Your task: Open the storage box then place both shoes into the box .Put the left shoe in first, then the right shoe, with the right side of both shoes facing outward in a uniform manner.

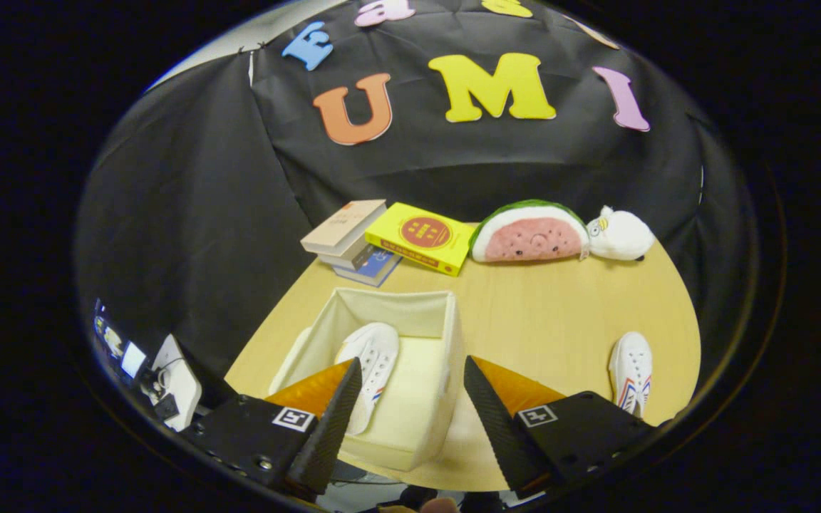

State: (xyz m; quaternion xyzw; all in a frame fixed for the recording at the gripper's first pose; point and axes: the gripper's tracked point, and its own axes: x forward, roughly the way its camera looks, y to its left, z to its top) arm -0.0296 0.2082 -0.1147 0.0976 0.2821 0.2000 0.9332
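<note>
An open cream fabric storage box (446, 335) stands on the wooden table, just ahead of the fingers. One white shoe (371, 360) with red and blue side stripes lies inside it along the left wall, partly hidden behind the left finger. A second white shoe (631, 372) with the same stripes rests on the table to the right of the box, beyond the right finger. My gripper (410, 420) hovers above the near end of the box, open, with nothing between its fingers.
At the table's far side lie a stack of books (350, 239), a yellow book (421, 237), a watermelon plush (529, 231) and a white plush toy (621, 235). The round table (553, 313) ends close on the right and near side. Equipment (168, 385) sits off the left.
</note>
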